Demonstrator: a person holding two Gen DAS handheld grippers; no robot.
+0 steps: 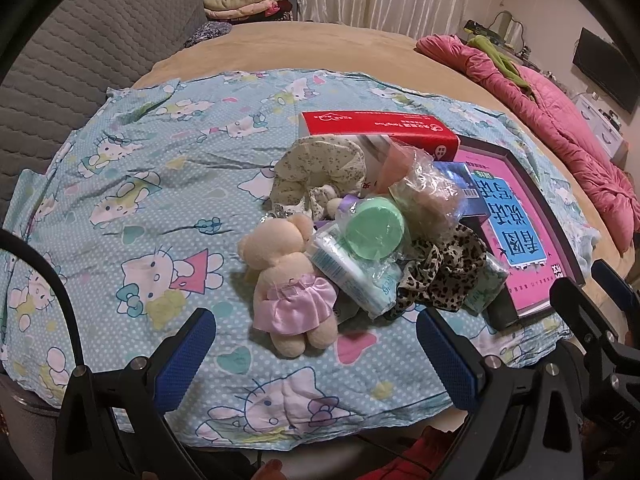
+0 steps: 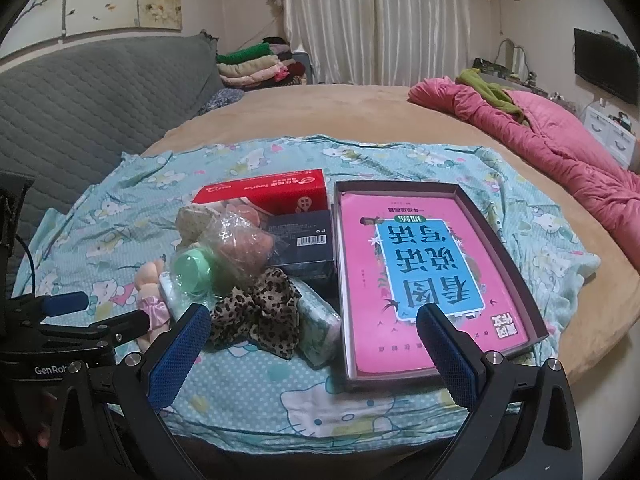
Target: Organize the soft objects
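From my left wrist camera, my left tool (image 1: 316,354) sits at the bottom of the frame with its blue-padded fingers spread wide and nothing between them. Just above the gap lies a cream plush bear (image 1: 286,280) in a pink satin skirt, on a blue cat-print sheet (image 1: 120,200) spread over a bed. Right of the bear is a pile: a wrapped tissue pack (image 1: 352,276), a green round disc (image 1: 374,232) in clear plastic, a leopard-print scrunchie (image 1: 444,268) and a floral fabric piece (image 1: 320,168). Behind them, a red box (image 1: 380,130) reads "Yonghuo" upside down. At right, a pink book (image 1: 516,216) with large Chinese characters lies in a dark tray.

From my right wrist camera, my right tool (image 2: 314,350) is at the bottom centre, fingers also wide apart and empty. The scrunchie (image 2: 256,316) lies just above its left finger; the book's dark tray (image 2: 540,320) is above its right finger. At lower left, the other tool's body shows "GenRob", the rest hidden.
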